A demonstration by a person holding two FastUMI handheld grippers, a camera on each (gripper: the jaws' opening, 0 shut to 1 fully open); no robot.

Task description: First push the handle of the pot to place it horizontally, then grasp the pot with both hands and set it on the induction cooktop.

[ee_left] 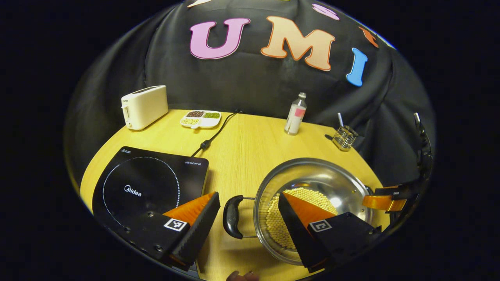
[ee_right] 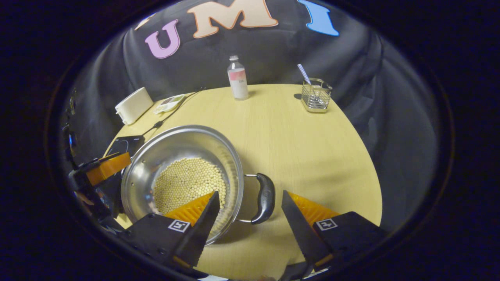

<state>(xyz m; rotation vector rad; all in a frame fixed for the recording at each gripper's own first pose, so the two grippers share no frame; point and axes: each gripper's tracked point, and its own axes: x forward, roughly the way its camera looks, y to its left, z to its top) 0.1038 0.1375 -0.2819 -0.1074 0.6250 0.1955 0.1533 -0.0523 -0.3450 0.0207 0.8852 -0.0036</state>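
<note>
Left gripper: jaws spread wide, straddling the pot's near-side handle with a gap on both sides, nothing clamped. One finger poised over the induction cooktop, the other over the pot and its bed of pale beans. Pot sat on the table, just right of the cooktop, not on it.

Right gripper: likewise wide open, bracketing the opposite handle without touching. One finger hung over the pot rim, the other over bare wood. Seen from the left gripper view, off at the far right edge beside the pot.

Across the far side of the table, left to right: toaster, divided dish of beans, power cable trailing toward the cooktop, small bottle, wire basket with a utensil standing in it. Black cloth draped behind and around the table.
</note>
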